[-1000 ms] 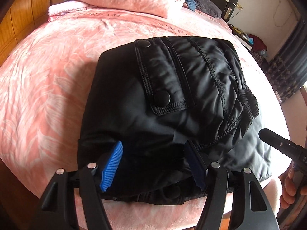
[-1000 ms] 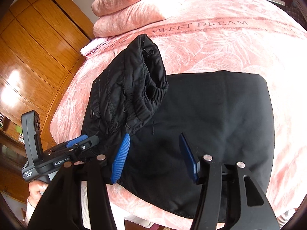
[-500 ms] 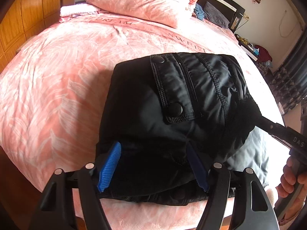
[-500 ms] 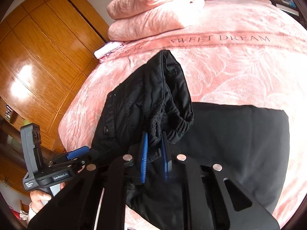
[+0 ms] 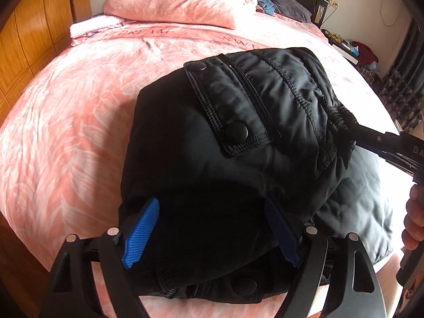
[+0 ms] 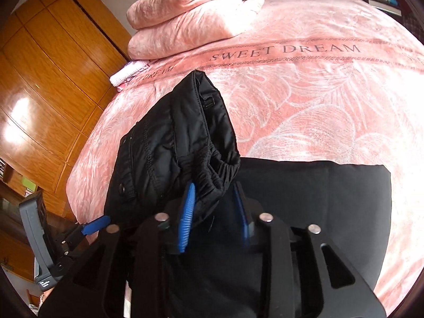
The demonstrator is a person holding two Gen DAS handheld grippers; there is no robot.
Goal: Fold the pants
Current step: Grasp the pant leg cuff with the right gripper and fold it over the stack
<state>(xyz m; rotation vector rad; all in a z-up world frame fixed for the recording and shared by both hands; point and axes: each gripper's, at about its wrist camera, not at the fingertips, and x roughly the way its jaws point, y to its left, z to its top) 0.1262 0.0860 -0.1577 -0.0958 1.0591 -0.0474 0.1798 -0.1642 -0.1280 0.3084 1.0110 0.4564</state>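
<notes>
Black padded pants (image 5: 225, 159) lie partly folded on the pink bed, with a snap pocket flap on top. My left gripper (image 5: 209, 233) is open, its blue pads on either side of the near folded edge. In the right wrist view the pants (image 6: 180, 143) show their elastic waistband (image 6: 214, 175) bunched between the blue pads of my right gripper (image 6: 214, 214), which stands half open around it. The right gripper also shows in the left wrist view (image 5: 376, 140), at the waistband. The left gripper shows at the lower left of the right wrist view (image 6: 90, 228).
The pink bedspread (image 6: 304, 84) reads SWEET DREAM. A stack of folded pink quilts (image 6: 190, 21) sits at the head of the bed. A wooden wardrobe (image 6: 39, 92) stands on the left. A nightstand (image 5: 344, 50) and curtains are on the right.
My right gripper moved in onto the waistband and closed on it, then its pads parted somewhat. The pants bundle has risen nearer the left camera. The left gripper stayed open.
</notes>
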